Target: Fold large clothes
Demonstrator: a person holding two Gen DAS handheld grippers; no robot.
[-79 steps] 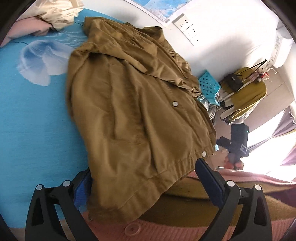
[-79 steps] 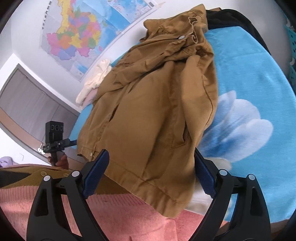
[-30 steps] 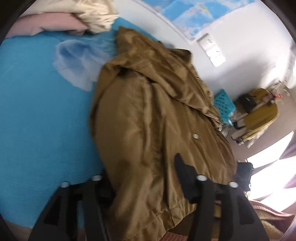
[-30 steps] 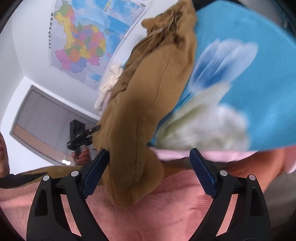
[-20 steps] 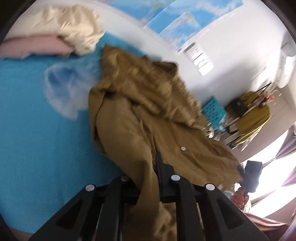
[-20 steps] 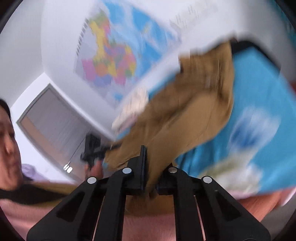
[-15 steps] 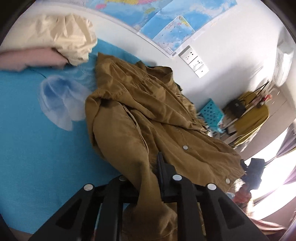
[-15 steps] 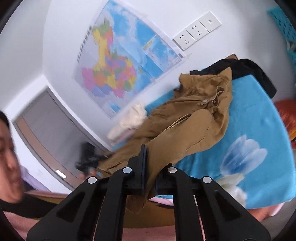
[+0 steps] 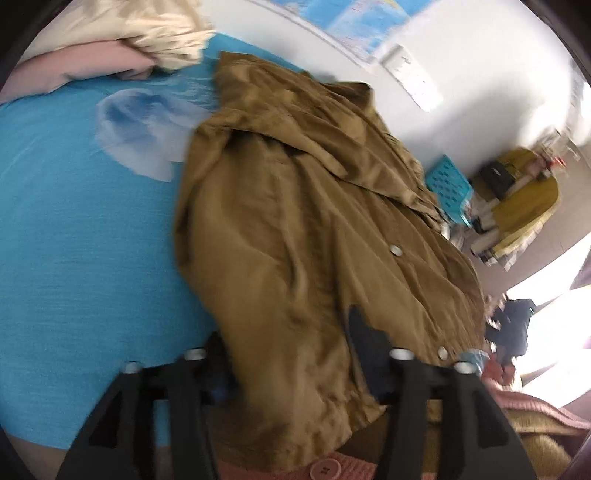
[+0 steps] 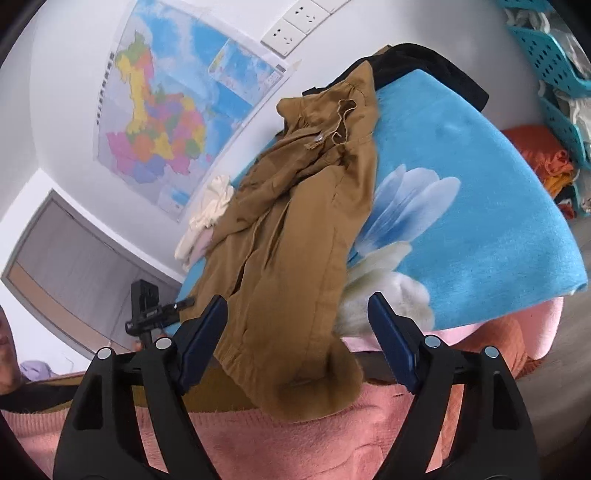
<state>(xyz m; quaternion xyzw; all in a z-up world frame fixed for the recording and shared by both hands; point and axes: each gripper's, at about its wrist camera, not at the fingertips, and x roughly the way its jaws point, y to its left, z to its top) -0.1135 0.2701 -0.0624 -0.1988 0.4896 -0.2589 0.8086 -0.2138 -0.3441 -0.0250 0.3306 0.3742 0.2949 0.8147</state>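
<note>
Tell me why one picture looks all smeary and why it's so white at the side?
Left wrist view: the brown jacket and the left tongs are smeared by motion blur, and window light at the right edge is blown out to white. Right wrist view: sharp; the jacket, wall map and right tongs are crisp, though the fisheye lens bends the blue blanket into a curve.

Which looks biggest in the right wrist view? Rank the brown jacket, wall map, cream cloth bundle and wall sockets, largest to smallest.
1. brown jacket, though it lies nearest the camera, which inflates it.
2. wall map, farther off, so its true rank against the jacket is unsure.
3. cream cloth bundle.
4. wall sockets.
</note>
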